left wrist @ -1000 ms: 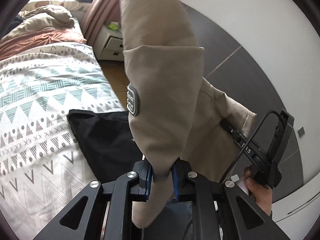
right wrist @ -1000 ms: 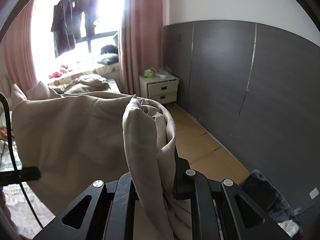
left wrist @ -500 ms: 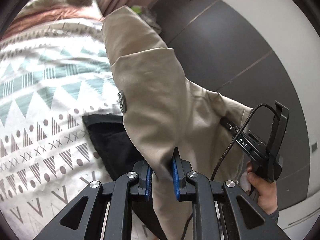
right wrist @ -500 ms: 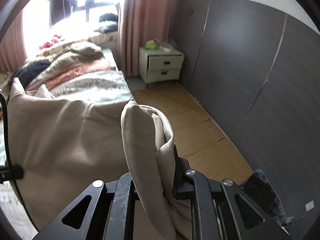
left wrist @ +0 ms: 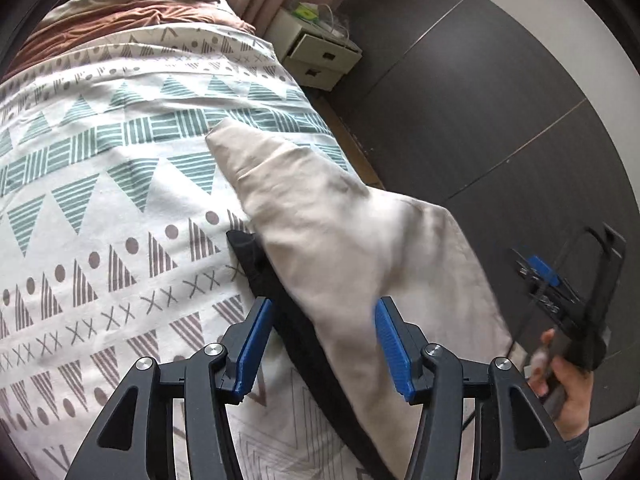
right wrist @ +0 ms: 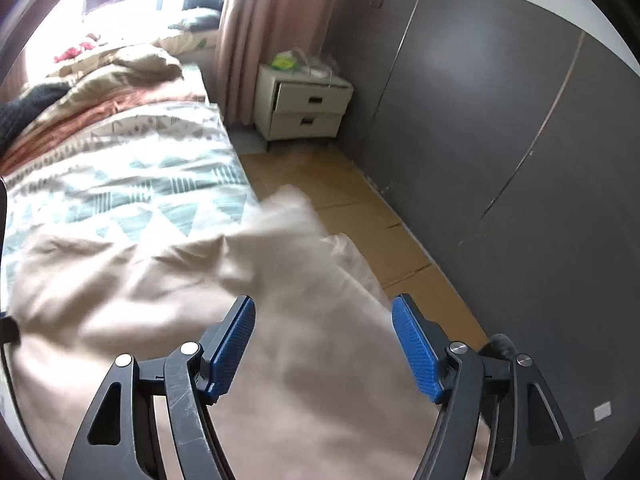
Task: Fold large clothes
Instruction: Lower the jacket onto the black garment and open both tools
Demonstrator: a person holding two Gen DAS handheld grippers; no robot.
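Both the left gripper (left wrist: 320, 344) and right gripper (right wrist: 322, 344) were opening, dropping the beige cotton garment (left wrist: 360, 248) onto the patterned bedspread's (left wrist: 100, 200) right edge, nothing pinched, ready for folding.

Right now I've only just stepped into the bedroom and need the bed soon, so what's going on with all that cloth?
A person is folding a large beige garment on the patterned bedspread. Both hand-held grippers are letting go: the left hand-held gripper and right hand-held gripper have jaws opening, with cloth between them but not pinched. The garment lies partly over a black garment near the bed's edge. It looks laid down, not yet neatly folded.
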